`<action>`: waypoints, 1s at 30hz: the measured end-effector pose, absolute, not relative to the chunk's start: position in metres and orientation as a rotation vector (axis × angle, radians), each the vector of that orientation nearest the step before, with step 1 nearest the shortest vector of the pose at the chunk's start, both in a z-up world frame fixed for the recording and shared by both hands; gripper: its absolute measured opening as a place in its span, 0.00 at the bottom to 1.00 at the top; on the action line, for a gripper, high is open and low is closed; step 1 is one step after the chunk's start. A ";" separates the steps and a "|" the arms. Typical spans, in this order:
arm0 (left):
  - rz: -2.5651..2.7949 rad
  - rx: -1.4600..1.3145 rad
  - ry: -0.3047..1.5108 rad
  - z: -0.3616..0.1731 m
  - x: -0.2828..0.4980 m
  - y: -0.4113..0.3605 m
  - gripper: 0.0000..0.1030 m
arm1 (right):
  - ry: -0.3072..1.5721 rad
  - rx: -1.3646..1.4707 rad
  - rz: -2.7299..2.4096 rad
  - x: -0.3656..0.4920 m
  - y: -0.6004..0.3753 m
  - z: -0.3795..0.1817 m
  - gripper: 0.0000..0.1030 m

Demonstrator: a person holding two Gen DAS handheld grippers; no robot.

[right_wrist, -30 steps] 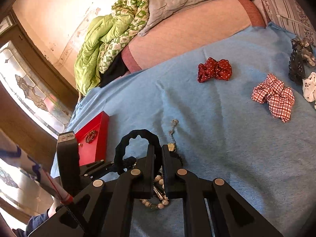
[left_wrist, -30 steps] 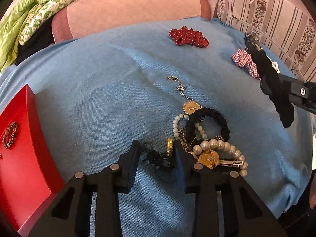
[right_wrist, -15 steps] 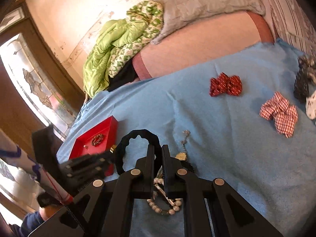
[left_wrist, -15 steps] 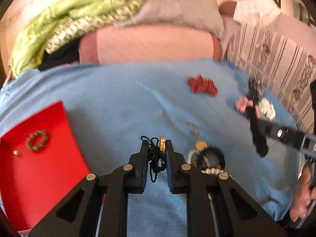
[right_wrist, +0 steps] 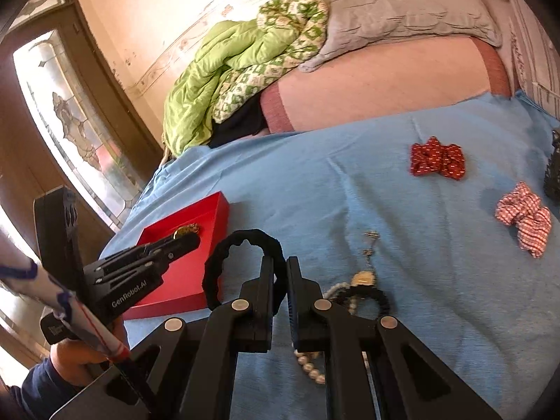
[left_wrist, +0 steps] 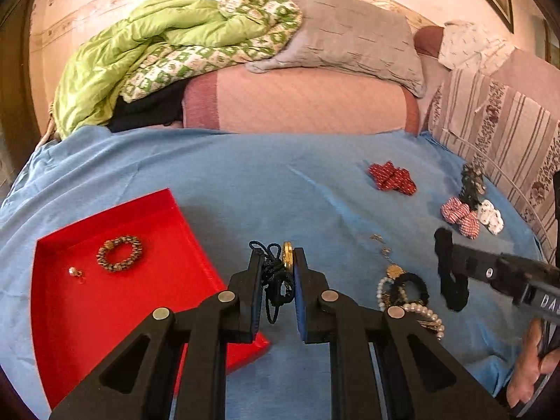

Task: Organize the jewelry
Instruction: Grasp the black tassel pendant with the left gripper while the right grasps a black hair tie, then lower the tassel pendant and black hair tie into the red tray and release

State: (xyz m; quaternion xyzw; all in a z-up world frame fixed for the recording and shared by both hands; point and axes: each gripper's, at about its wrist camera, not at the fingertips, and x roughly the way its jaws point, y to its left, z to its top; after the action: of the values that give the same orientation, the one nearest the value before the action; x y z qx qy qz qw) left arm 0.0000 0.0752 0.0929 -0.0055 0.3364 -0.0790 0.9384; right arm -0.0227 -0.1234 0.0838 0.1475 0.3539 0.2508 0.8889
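My left gripper [left_wrist: 278,255] is shut on a black cord necklace with a gold pendant [left_wrist: 287,259]; the cord dangles between the fingers, just right of the red tray [left_wrist: 105,318]. In the tray lie a beaded bracelet [left_wrist: 120,253] and a small earring [left_wrist: 75,272]. My right gripper [right_wrist: 280,266] is shut on a black scrunchie [right_wrist: 238,245], whose loop stands up to the left of the fingers. A jewelry pile [left_wrist: 409,290] of pearls, a chain and a black band lies on the blue cloth [left_wrist: 262,189] between the two grippers.
A red dotted scrunchie [left_wrist: 392,178], a checked scrunchie [left_wrist: 460,215], a white one [left_wrist: 491,215] and a dark hair clip [left_wrist: 470,183] lie at the far right. Pillows and a green quilt [left_wrist: 147,45] are piled behind. A hand [right_wrist: 77,360] holds the left gripper.
The left gripper closed on the black cord necklace, lifted it off the pile and carried it left toward the red tray. The right gripper rose slightly with the scrunchie.
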 end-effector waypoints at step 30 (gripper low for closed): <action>0.093 -0.158 0.673 0.105 -0.019 0.229 0.15 | 0.767 0.210 0.628 0.005 -0.005 0.091 0.08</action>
State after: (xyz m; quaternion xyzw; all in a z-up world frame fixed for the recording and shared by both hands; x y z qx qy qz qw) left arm -0.0185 0.2288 0.1048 -0.0775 0.3297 0.0456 0.9398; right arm 0.0048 -0.0051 0.0906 0.1004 0.3672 0.3010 0.8743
